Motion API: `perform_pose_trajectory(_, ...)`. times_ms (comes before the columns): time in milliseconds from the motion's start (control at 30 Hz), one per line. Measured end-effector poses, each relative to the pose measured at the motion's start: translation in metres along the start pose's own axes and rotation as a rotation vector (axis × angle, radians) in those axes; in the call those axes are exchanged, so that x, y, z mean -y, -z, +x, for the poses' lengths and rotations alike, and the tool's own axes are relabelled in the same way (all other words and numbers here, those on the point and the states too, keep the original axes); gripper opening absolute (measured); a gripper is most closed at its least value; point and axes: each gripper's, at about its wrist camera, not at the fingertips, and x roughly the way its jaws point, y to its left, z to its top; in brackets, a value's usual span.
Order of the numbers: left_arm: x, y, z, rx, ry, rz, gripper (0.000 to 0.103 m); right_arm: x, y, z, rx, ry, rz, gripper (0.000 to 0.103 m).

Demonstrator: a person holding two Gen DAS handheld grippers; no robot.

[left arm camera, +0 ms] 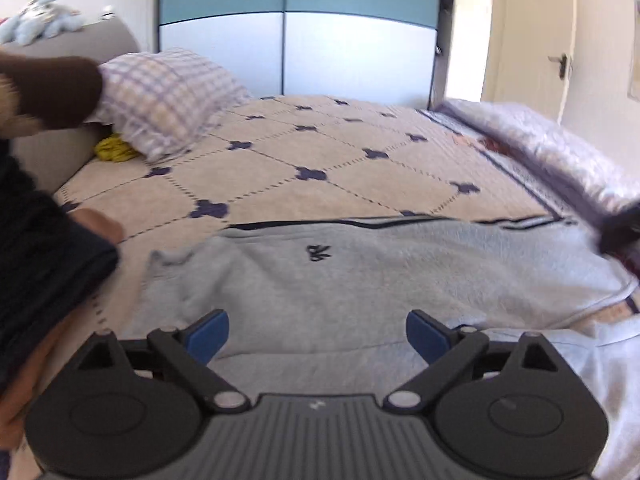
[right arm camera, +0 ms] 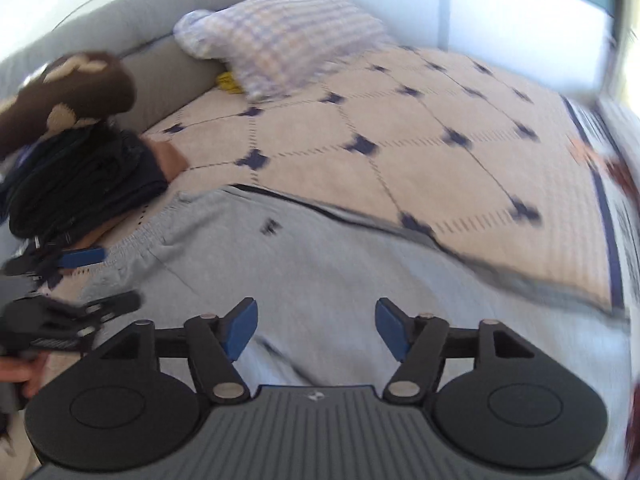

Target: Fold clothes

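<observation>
Here, the left tool (left arm camera: 317, 336) is hovering with its blue-padded fingers (left arm camera: 209, 336) spread wide, holding nothing, over the light grey fleece garment (left arm camera: 360, 272) lying flat across the lower half of the frame on the beige quilted bed cover with navy clover marks (left arm camera: 320, 152). In the right wrist view, the right tool (right arm camera: 316, 330) is likewise gaping apart and empty above the same grey cloth (right arm camera: 320, 264). A stack of dark folded clothes (right arm camera: 80, 184) is sitting at middle left, a checked pillow (right arm camera: 288, 36) at upper centre.
</observation>
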Motion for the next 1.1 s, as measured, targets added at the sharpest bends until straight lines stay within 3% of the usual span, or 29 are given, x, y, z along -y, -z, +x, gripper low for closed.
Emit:
perform_pose_trajectory(167, 0.030, 0.009, 0.054, -0.075, 0.029, 0.019, 0.092, 0.035, 0.081, -0.001, -0.011, 0.063, 0.146, 0.072)
perform_pose_trajectory(300, 0.035, 0.029, 0.075, -0.064, -0.002, 0.022, 0.103, 0.044, 0.132, 0.019, 0.059, 0.128, 0.199, 0.071)
perform_pose_trajectory(400, 0.028, 0.038, 0.072, -0.015, 0.011, -0.022, 0.103, 0.033, 0.143, 0.042, 0.095, 0.158, 0.139, 0.063)
perform_pose_trajectory(467, 0.025, 0.038, 0.071, -0.011, -0.006, -0.016, 0.103, 0.021, 0.139, 0.062, 0.059, 0.207, 0.072, 0.056)
perform_pose_trajectory(533, 0.019, 0.038, 0.070, -0.008, -0.031, -0.001, 0.103, 0.012, 0.135, 0.076, 0.025, 0.250, 0.028, 0.016)
perform_pose_trajectory(600, 0.014, 0.038, 0.070, -0.005, -0.056, 0.014, 0.103, 0.007, 0.133, 0.080, 0.009, 0.257, -0.006, 0.000)
perform_pose_trajectory(700, 0.005, 0.038, 0.069, -0.001, -0.094, 0.036, 0.103, 0.010, 0.140, 0.071, -0.030, 0.318, -0.023, 0.000)
perform_pose_trajectory(800, -0.004, 0.037, 0.068, 0.003, -0.132, 0.058, 0.103, 0.033, 0.159, 0.049, -0.042, 0.380, 0.062, 0.000)
perform_pose_trajectory(867, -0.009, 0.037, 0.068, 0.006, -0.157, 0.073, 0.103, 0.045, 0.166, 0.036, 0.000, 0.366, 0.126, 0.000)
perform_pose_trajectory(967, -0.017, 0.037, 0.067, 0.012, -0.194, 0.100, 0.103, 0.039, 0.154, 0.029, 0.111, 0.277, 0.146, 0.011)
perform_pose_trajectory(1000, -0.008, 0.038, 0.065, 0.028, -0.194, 0.151, 0.103, 0.031, 0.146, 0.031, 0.141, 0.236, 0.135, 0.023)
perform_pose_trajectory(1033, -0.004, 0.038, 0.063, 0.035, -0.151, 0.181, 0.103, 0.020, 0.138, 0.036, 0.156, 0.205, 0.101, 0.043)
perform_pose_trajectory(1100, -0.009, 0.029, 0.058, 0.036, 0.012, 0.182, 0.103, -0.005, 0.122, 0.050, 0.172, 0.175, -0.003, 0.058)
